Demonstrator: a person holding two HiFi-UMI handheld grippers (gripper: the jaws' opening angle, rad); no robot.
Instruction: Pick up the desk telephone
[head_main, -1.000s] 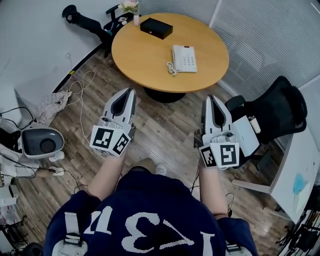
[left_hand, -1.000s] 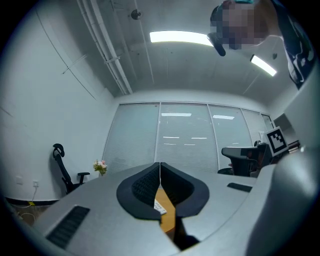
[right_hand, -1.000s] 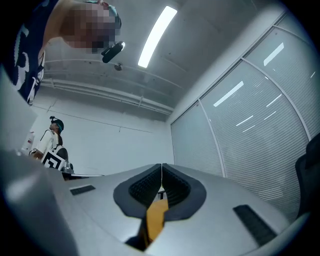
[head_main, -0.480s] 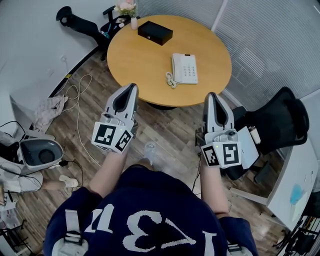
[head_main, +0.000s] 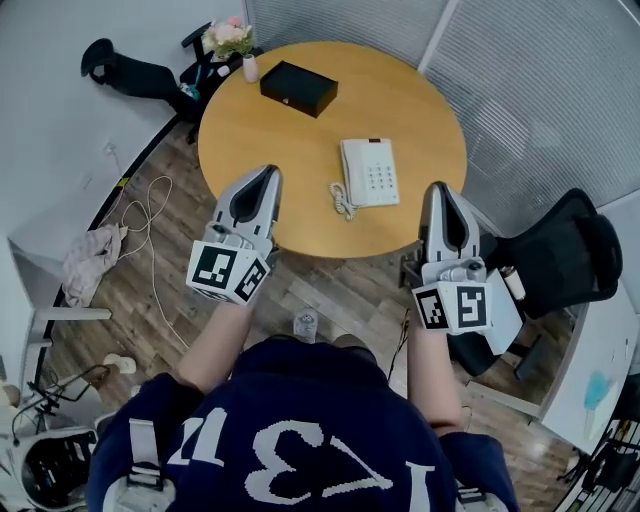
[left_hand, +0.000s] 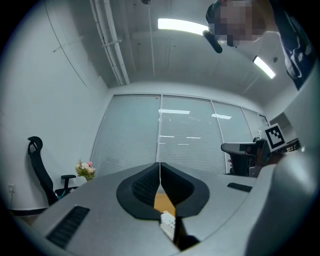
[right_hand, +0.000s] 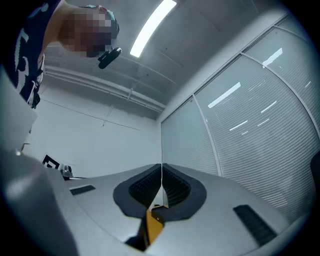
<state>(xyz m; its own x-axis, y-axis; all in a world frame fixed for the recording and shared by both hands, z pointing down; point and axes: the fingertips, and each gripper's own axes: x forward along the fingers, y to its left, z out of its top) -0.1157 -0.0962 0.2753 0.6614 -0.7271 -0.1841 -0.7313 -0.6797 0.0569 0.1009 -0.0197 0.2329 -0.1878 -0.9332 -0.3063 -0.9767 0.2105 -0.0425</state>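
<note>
Brought left claw (head_main: 266, 175) and right claw (head_main: 441, 190) forward to the round bench's (head_main: 290, 140) near edge since a second ago. See phone (head_main: 368, 174) flat on the bench's near part, between and just beyond the claw tips, long axis running away from the person, handset along its left side, keypad right. Hold both claws pressed together, pinching nothing, clear of the phone.

A round wooden counter (head_main: 290, 150) carries three things. A white telephone (head_main: 368, 173) lies near its close edge, right of middle, the coiled cord (head_main: 343, 198) at its left side. A flat black box (head_main: 298, 88) lies toward the far side, well apart from it. A small vase (head_main: 250, 68) of flowers stands at the far left rim.
</note>
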